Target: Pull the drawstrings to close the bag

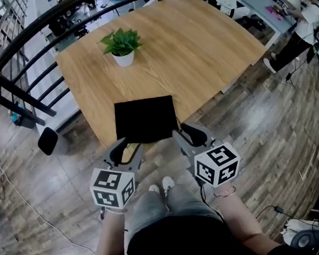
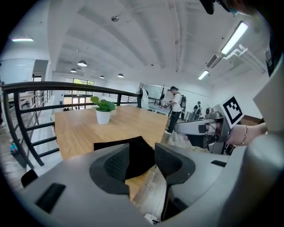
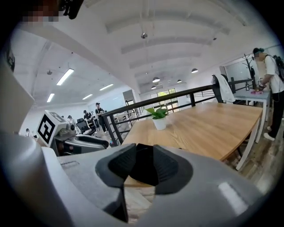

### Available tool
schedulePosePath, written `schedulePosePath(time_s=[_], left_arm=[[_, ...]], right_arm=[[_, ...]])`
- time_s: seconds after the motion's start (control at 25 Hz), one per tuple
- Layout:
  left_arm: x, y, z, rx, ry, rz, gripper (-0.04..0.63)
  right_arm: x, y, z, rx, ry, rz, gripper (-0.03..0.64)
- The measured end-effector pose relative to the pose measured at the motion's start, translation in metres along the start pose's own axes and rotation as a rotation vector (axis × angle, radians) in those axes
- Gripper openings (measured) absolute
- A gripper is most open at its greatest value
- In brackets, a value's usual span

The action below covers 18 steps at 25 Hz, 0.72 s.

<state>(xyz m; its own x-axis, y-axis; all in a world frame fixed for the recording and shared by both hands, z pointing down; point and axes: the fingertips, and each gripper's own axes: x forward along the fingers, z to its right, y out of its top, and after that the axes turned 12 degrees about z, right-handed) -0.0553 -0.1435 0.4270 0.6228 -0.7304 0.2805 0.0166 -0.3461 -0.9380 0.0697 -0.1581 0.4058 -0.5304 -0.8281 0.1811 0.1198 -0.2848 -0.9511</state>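
Head view: the near edge of the flat black fabric bag [image 1: 145, 120] and the rim of the light wooden table [image 1: 197, 47] under it are covered by the tips of the grey left gripper [image 1: 126, 146] and the grey right gripper [image 1: 184, 134], whose marker cubes conceal the holding hands, and the bag's drawstrings are too thin to trace beyond a faint dark line at its right side. Left gripper view: the bag's near part is masked by the jaws; right gripper view: only a dark patch of it shows between the jaws, its outline concealed
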Motion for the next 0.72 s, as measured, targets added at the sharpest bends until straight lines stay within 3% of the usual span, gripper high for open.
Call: schedulePosePath(time_s=[0.2, 0.4, 0.48, 0.72], left_arm=[[-0.014, 0.019, 0.014, 0.003, -0.005, 0.06, 0.175], [-0.025, 0.034, 0.029, 0.008, -0.029, 0.118, 0.156], [-0.029, 0.04, 0.034, 0.006, -0.03, 0.144, 0.139], [-0.039, 0.046, 0.046, 0.015, -0.047, 0.179, 0.063]], right_arm=[[-0.016, 0.025, -0.028, -0.024, 0.06, 0.052, 0.11], [-0.031, 0.045, -0.044, -0.062, 0.039, 0.131, 0.1], [-0.035, 0.05, -0.051, -0.072, 0.039, 0.152, 0.059], [-0.036, 0.052, -0.074, -0.147, 0.107, 0.145, 0.027]])
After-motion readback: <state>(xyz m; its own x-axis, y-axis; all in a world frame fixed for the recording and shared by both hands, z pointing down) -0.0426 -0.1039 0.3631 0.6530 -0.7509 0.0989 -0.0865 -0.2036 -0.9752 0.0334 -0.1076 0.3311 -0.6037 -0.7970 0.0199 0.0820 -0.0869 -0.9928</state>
